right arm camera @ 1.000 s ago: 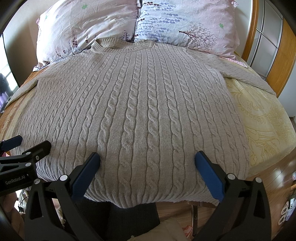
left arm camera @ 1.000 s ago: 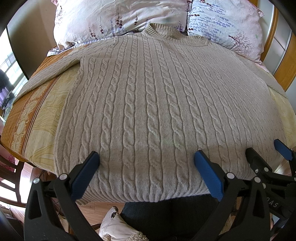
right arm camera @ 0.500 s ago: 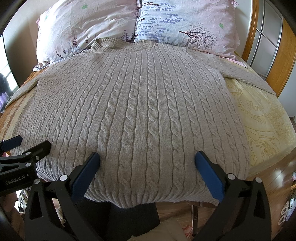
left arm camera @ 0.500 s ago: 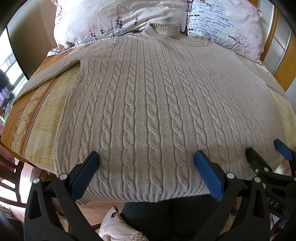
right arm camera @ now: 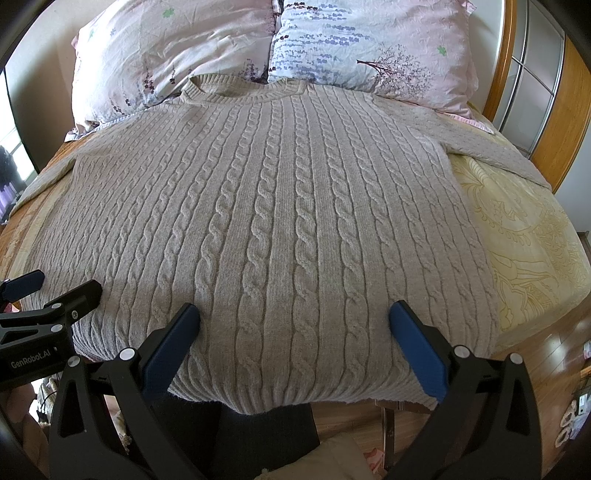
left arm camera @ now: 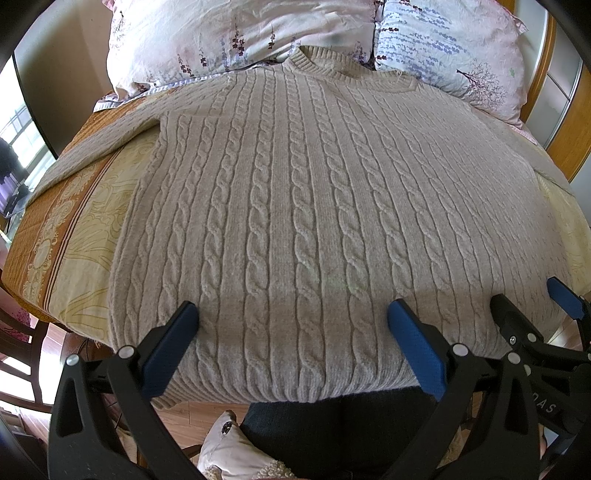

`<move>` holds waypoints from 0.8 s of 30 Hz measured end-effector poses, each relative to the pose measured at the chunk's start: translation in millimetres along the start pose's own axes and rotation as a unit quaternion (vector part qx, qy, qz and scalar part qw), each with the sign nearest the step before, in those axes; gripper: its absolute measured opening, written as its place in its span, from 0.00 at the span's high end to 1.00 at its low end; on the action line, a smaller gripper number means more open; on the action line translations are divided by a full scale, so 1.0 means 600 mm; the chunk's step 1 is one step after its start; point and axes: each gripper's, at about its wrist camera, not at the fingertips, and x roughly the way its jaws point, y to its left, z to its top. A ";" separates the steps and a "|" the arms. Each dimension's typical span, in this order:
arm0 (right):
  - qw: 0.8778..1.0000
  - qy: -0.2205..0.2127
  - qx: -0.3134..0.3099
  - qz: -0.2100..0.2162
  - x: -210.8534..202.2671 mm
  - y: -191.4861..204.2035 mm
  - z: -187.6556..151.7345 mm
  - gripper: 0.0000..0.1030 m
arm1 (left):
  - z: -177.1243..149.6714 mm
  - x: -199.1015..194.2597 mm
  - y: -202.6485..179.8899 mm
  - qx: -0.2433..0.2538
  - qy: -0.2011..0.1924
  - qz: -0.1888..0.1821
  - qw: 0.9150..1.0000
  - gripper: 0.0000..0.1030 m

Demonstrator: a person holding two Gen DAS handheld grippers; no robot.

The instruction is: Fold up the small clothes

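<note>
A beige cable-knit sweater (left arm camera: 295,206) lies flat and face up on the bed, collar toward the pillows, sleeves spread to both sides; it also fills the right wrist view (right arm camera: 280,221). My left gripper (left arm camera: 291,314) is open and empty, hovering over the hem at the near edge. My right gripper (right arm camera: 293,314) is open and empty, also above the hem. The right gripper shows at the right edge of the left wrist view (left arm camera: 532,306); the left gripper shows at the left edge of the right wrist view (right arm camera: 55,288).
Two floral pillows (left arm camera: 240,33) (right arm camera: 369,48) lie at the head of the bed. A yellow patterned sheet (right arm camera: 524,236) covers the mattress. A wooden headboard frame (right arm camera: 554,122) stands at the right. Wood floor (right arm camera: 546,354) lies below the near edge, and a chair (left arm camera: 18,343) stands at the left.
</note>
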 end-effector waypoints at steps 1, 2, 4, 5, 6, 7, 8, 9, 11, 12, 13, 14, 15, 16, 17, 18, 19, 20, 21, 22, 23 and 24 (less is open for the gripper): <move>1.000 0.001 0.000 0.000 0.000 0.000 0.000 0.01 | 0.000 0.000 0.000 0.000 0.000 0.000 1.000 0.02; 1.000 0.001 0.000 0.000 0.000 0.000 0.000 0.01 | 0.001 -0.002 0.000 0.000 0.001 0.000 1.000 0.02; 1.000 0.001 0.000 0.000 0.001 0.000 -0.001 0.01 | 0.001 -0.002 0.000 0.000 0.001 0.000 1.000 0.02; 1.000 0.001 0.000 0.000 0.001 0.000 0.000 0.01 | 0.001 -0.003 0.000 0.000 0.001 0.000 1.000 0.02; 1.000 0.001 0.000 0.000 0.000 0.000 0.000 0.01 | 0.001 -0.002 0.000 0.000 0.001 0.000 1.000 0.02; 1.000 0.002 0.000 0.000 0.001 0.001 0.000 0.01 | 0.001 -0.002 0.000 0.000 0.001 0.000 1.000 0.02; 1.000 0.003 0.000 0.000 0.002 0.000 0.001 0.01 | 0.001 -0.002 0.000 0.000 0.001 0.000 1.000 0.02; 1.000 0.004 0.001 0.000 0.003 -0.001 0.000 0.01 | 0.001 -0.002 0.000 0.000 0.001 0.000 1.000 0.02; 1.000 0.005 0.000 0.000 0.001 -0.001 0.000 0.01 | 0.001 0.001 -0.001 0.001 0.002 0.000 1.000 0.02; 1.000 0.005 -0.001 0.001 -0.002 -0.001 0.000 0.01 | 0.001 0.001 -0.001 0.001 0.002 0.000 1.000 0.02; 1.000 0.004 -0.002 0.001 -0.001 -0.003 0.002 0.01 | 0.001 0.000 0.000 0.001 0.002 0.000 1.000 0.02; 1.000 0.002 -0.004 0.003 -0.002 -0.004 0.002 0.01 | 0.001 0.002 -0.001 0.002 0.003 0.000 1.000 0.02; 1.000 0.000 -0.006 0.005 -0.002 -0.004 0.001 0.01 | 0.003 0.003 0.001 0.003 0.005 0.000 1.000 0.02; 1.000 -0.002 -0.009 0.006 0.003 0.001 -0.001 0.01 | 0.002 0.004 0.003 0.004 0.007 -0.001 1.000 0.02; 1.000 -0.004 -0.013 0.009 0.003 0.001 -0.001 0.01 | 0.005 0.005 0.002 0.005 0.008 -0.001 1.000 0.02; 1.000 -0.007 -0.016 0.012 0.004 0.000 -0.001 0.01 | 0.005 0.006 0.000 0.006 0.009 -0.001 1.000 0.02; 1.000 -0.012 -0.021 0.018 0.004 -0.002 -0.003 0.01 | 0.006 0.006 0.000 0.006 0.009 -0.001 1.000 0.02; 0.999 -0.017 -0.026 0.022 0.005 -0.003 -0.003 0.01 | 0.007 0.005 0.000 0.006 0.009 -0.001 1.000 0.02; 0.999 -0.023 -0.031 0.026 0.005 -0.003 -0.004 0.01 | 0.007 0.005 0.000 0.006 0.009 -0.001 1.000 0.02; 0.998 -0.032 -0.038 0.033 0.004 -0.004 -0.006 0.01 | 0.008 0.006 -0.001 0.006 0.008 0.000 1.000 0.02; 0.998 -0.040 -0.044 0.038 0.004 -0.005 -0.007 0.01 | 0.008 0.005 -0.002 0.008 0.007 0.000 1.000 0.02; 0.996 -0.048 -0.053 0.047 0.004 -0.007 -0.009 0.01 | 0.010 0.006 -0.002 0.009 0.005 -0.001 1.000 0.02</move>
